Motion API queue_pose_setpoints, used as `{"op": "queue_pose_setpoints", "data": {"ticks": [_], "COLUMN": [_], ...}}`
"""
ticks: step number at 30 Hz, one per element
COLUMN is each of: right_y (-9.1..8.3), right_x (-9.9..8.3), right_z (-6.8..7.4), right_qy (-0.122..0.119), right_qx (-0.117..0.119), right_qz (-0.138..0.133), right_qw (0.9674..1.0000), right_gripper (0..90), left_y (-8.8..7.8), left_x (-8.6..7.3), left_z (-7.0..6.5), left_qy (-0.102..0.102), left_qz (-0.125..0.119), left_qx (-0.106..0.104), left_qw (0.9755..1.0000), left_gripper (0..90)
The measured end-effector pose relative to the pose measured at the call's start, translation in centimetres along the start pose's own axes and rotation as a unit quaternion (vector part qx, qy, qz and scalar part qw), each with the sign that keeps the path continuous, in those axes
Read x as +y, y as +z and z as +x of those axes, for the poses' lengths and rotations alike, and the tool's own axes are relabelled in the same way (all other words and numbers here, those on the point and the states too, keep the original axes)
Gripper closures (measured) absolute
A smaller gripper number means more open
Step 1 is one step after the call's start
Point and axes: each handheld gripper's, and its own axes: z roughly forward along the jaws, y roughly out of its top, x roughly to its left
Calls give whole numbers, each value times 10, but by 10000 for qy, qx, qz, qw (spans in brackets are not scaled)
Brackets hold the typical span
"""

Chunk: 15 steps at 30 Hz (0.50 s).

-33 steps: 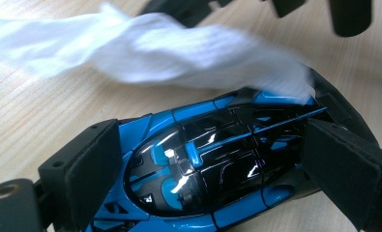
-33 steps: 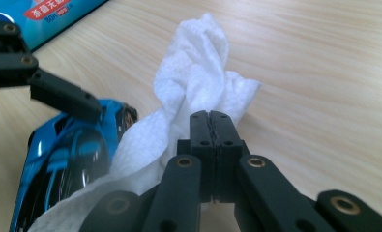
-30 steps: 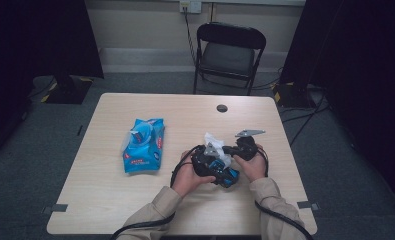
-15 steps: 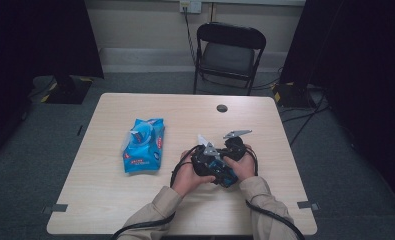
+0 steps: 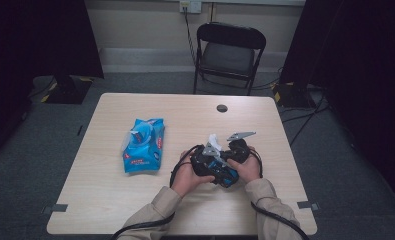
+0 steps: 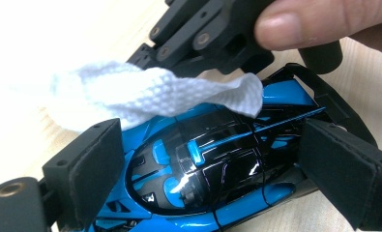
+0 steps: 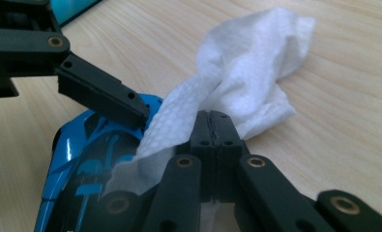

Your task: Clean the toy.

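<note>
Surface (image 5: 110,200) carries everything, unchanged from a second ago: the blue pack (image 5: 143,145) lies where it lay, well left of the hands. Toy car (image 6: 213,164), blue and black, sits at the right front, the left claw (image 6: 217,169) clamped on its sides, as before. Right claw (image 7: 216,130) has slid slightly left since the earlier frame and now crowds against the left one; its jaws press together on the white wipe (image 7: 246,82), which drapes across the car's roof, its loose end bunched beyond the jaws.
</note>
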Motion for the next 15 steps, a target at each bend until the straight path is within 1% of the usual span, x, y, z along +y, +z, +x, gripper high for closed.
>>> {"op": "queue_pose_setpoints", "data": {"ticks": [7, 10, 15], "right_y": [-8, -13, -18], "right_x": [-7, -11, -13], "right_z": [-2, -3, -3], "right_qy": [-18, 22, -27], "right_qx": [65, 95, 84], "right_qz": [9, 19, 78], "right_qw": [10000, 10000, 9999], "right_gripper": [900, 900, 900], "left_y": [0, 0, 0], "left_x": [1, 1, 1], "left_z": [-1, 0, -1], "left_qy": [7, 3, 31], "left_qz": [46, 41, 58], "left_qx": [-14, -10, -21], "left_qw": [10000, 10000, 10000], "left_gripper": [89, 90, 89]}}
